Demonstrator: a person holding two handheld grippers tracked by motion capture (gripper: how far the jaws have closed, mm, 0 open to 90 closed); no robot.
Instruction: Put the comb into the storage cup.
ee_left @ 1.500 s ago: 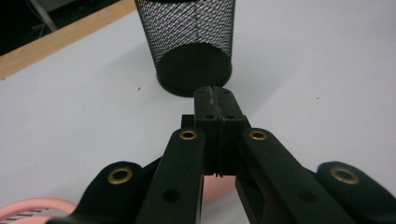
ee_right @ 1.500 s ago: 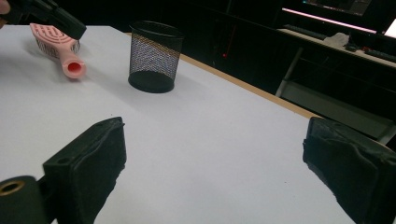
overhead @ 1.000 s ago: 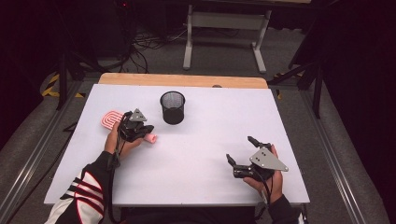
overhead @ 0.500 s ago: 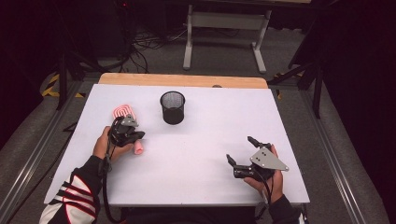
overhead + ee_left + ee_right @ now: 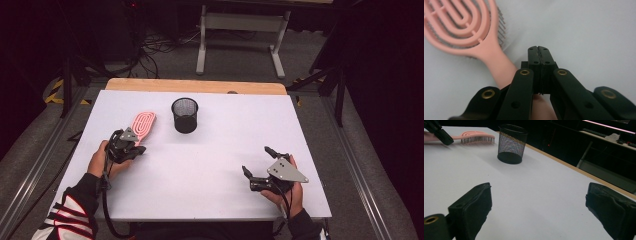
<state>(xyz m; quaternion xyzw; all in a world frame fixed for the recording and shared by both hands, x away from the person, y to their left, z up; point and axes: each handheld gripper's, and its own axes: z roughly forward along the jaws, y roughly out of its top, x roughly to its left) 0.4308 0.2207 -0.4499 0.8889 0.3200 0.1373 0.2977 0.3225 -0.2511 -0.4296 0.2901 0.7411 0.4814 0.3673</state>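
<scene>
A pink hairbrush (image 5: 143,122) lies on the white table (image 5: 210,200) at the left, head toward the far side and handle toward the person. My left gripper (image 5: 139,150) sits over the handle's end. In the left gripper view its jaws (image 5: 539,48) are shut pad to pad with nothing between them, and the brush (image 5: 461,27) handle runs under their left side. A black mesh cup (image 5: 185,115) stands upright just right of the brush. My right gripper (image 5: 256,160) rests near the front right, open and empty. The right gripper view has the cup (image 5: 511,143), the brush (image 5: 474,136) and the left gripper (image 5: 439,132) far off.
A wooden strip (image 5: 195,86) borders the table's far edge. Beyond it on the floor are a metal stand (image 5: 240,30) and cables. Metal rails run along both sides of the table. White surface lies bare between the two grippers.
My left gripper has moved left and toward the person. The brush has swung round: its head now points to the far side, its handle toward the person. The right gripper has stayed put.
</scene>
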